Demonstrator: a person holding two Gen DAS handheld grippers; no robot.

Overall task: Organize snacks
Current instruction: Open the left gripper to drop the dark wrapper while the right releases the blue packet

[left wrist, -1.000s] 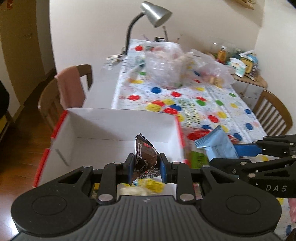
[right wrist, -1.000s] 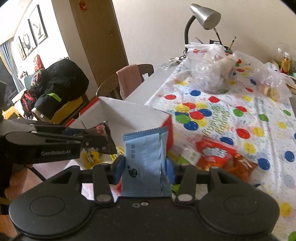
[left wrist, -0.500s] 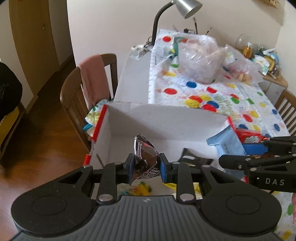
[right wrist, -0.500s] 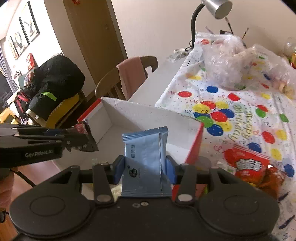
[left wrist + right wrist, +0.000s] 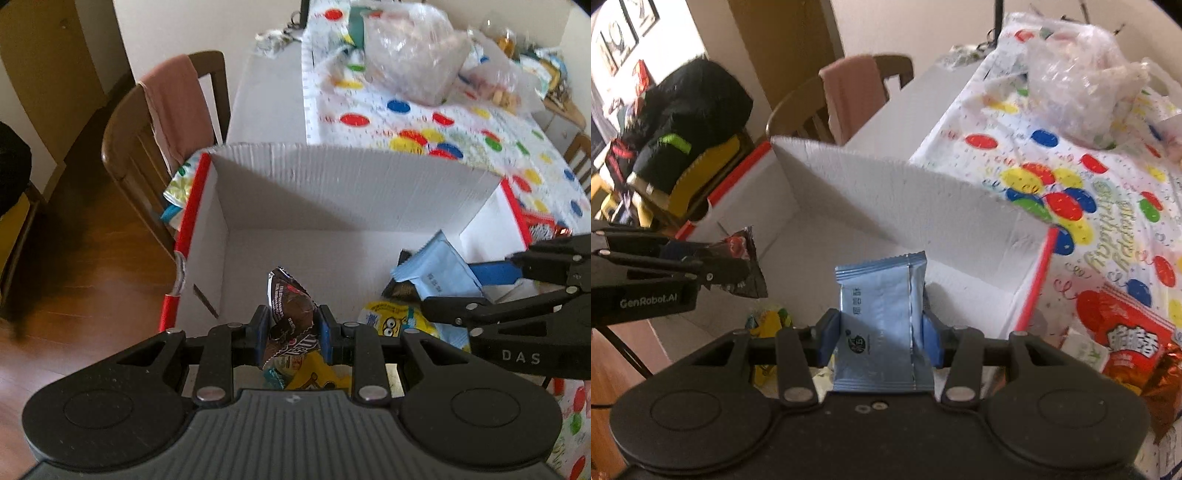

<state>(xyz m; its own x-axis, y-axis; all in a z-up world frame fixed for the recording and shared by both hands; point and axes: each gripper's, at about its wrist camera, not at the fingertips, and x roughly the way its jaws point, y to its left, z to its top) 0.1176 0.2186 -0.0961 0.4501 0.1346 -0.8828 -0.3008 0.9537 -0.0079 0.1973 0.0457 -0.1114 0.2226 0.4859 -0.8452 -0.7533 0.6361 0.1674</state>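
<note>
Left wrist view: the left gripper (image 5: 290, 328) squeezes a brown candy bag (image 5: 290, 319) between its blue pads. The bag stands w/ its long side going up, top corner tipped a bit to the left. It hangs over the open white box (image 5: 343, 184), near the front. The box has red edges. Down in the box lie a yellow cartoon pack (image 5: 397, 321) & some more yellow wrappers under the brown bag. On the right, the right gripper (image 5: 458, 286) comes in from the side holding a light blue packet (image 5: 437, 271), also over the box. A dark wrapper peeks out just behind the blue packet. Past the box is the table w/ a dotty cloth (image 5: 406, 122) & a clear plastic bag (image 5: 410, 62). A wood chair (image 5: 136, 147) w/ a pink towel (image 5: 173, 103) stands on the left.

Right wrist view: the right gripper (image 5: 881, 338) pinches the light blue packet (image 5: 881, 321) on both sides. The packet stands up straight, long side up, crimped end on top. It's over the box's (image 5: 905, 195) right part, close to the red-edged wall. The left gripper (image 5: 713, 266) sticks in from the left w/ the brown candy bag (image 5: 744, 267). A red snack bag (image 5: 1126, 336) lies on the dotty cloth (image 5: 1071, 184) outside the box, to the right.
</note>
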